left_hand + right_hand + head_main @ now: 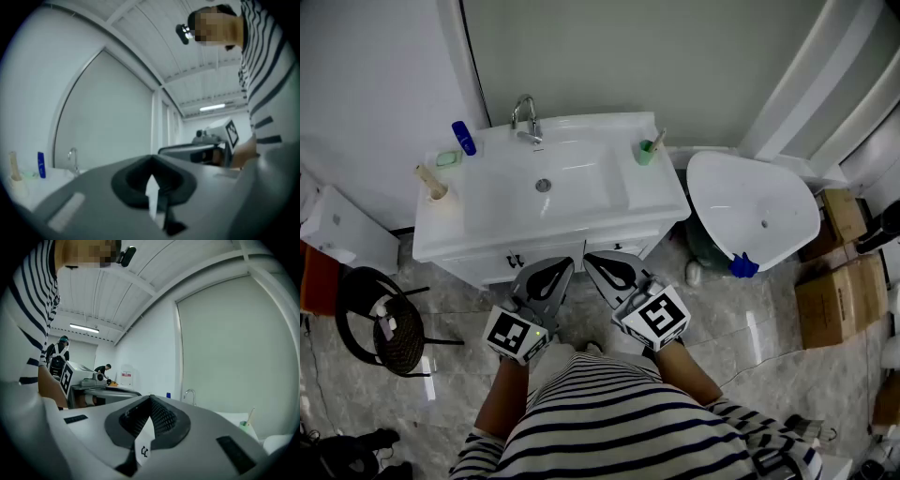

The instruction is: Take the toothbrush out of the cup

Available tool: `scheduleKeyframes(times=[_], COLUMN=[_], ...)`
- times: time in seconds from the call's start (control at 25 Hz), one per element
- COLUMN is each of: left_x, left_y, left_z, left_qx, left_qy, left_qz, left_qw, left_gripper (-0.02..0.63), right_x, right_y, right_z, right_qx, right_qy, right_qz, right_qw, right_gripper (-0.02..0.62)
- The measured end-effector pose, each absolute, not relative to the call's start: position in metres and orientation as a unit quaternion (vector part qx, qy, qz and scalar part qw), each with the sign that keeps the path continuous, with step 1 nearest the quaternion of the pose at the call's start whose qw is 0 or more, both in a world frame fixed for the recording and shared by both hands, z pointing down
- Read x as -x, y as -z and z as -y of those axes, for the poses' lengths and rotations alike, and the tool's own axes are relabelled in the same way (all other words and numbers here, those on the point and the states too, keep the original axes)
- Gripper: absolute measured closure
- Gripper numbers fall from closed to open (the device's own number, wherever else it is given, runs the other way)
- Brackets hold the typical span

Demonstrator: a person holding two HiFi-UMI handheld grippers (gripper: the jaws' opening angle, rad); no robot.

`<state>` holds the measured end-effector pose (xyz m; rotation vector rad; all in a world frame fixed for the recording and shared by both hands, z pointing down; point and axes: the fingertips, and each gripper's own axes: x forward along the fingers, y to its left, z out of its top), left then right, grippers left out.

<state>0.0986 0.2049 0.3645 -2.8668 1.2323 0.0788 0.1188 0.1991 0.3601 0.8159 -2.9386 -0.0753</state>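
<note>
You hold the left gripper [551, 277] and the right gripper [609, 270] level and side by side just in front of your striped shirt, noses aimed at the sink top [581, 211] but well short of it. That reads as a ready stance before the reach, not a grip. Each gripper's own view shows its tongs pressed together with nothing between them, so you would need to spread one pair before closing on a handle. The toothbrush [657, 140] stands in the green cup [646, 154] at the right rear corner of the sink top, its handle leaning out over the rim toward the wall. That corner lies on your right gripper's side, whose view catches cup and handle low on the right, so that hand looks the natural one to send. The slanted handle offers a free length above the rim to pinch. At the left front edge a pale cup [437, 195] holds another pale-handled brush [425, 175], well apart from the green one. A blue bottle [464, 138] and a small green dish [448, 158] sit behind it, left of the tap [525, 117]; what the dish holds I cannot tell.
</note>
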Motion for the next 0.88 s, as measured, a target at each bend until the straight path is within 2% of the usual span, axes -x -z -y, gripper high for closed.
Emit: scheduleKeyframes(times=[0.6,0.88], left_x=[-0.1,-0.1], left_y=[-0.361,-0.36], left_z=[-0.213,-0.212], left_qx=[0.917,0.916], left_qy=[-0.028,-0.03], left_qz=[-0.397,-0.401], left_qw=[0.012,0.013], left_gripper=[0.6,0.598], right_x=[-0.121,-0.124], right_y=[-0.357,-0.347], right_z=[-0.208,-0.206], right_qx=[-0.263,-0.256], right_qy=[0.027,-0.008], right_qz=[0.963,0.967], right_qw=[0.043,-0.001], right_gripper=[0.589,0.589])
